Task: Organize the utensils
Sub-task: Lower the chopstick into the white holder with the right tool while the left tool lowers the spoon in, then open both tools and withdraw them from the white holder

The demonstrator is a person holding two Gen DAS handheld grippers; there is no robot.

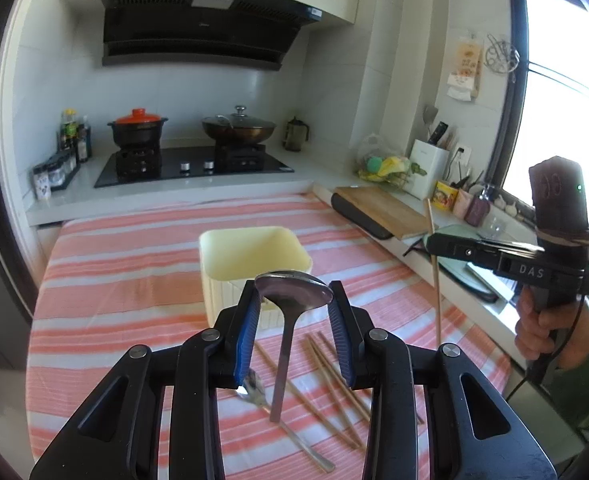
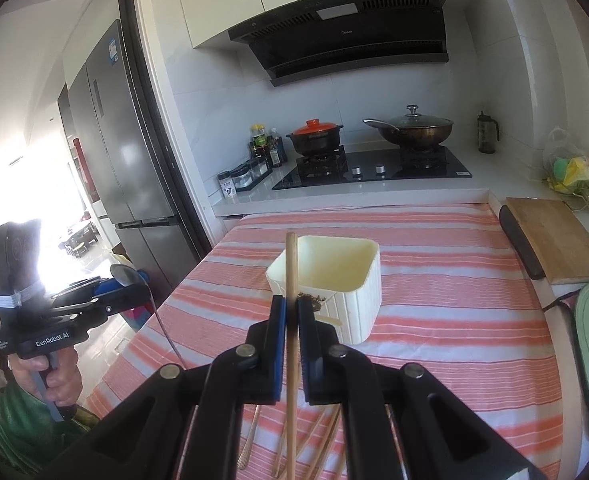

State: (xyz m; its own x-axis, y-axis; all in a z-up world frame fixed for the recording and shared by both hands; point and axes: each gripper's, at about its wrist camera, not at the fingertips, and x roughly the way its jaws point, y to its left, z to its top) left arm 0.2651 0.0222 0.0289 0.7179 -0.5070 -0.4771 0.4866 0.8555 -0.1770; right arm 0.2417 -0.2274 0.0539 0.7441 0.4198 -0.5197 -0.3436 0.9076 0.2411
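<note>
Left wrist view: the left gripper (image 1: 294, 300) clamps a metal spoon (image 1: 292, 292) by its bowl, handle hanging down, above a striped tablecloth (image 1: 126, 280) near a cream container (image 1: 254, 256). Right wrist view: the right gripper (image 2: 292, 312) pinches one upright wooden chopstick (image 2: 292, 272); more chopsticks (image 1: 334, 380) lie below.

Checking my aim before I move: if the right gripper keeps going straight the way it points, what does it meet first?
Most likely the cream container, which sits just past the right gripper and the chopstick it holds; depth is uncertain.
</note>
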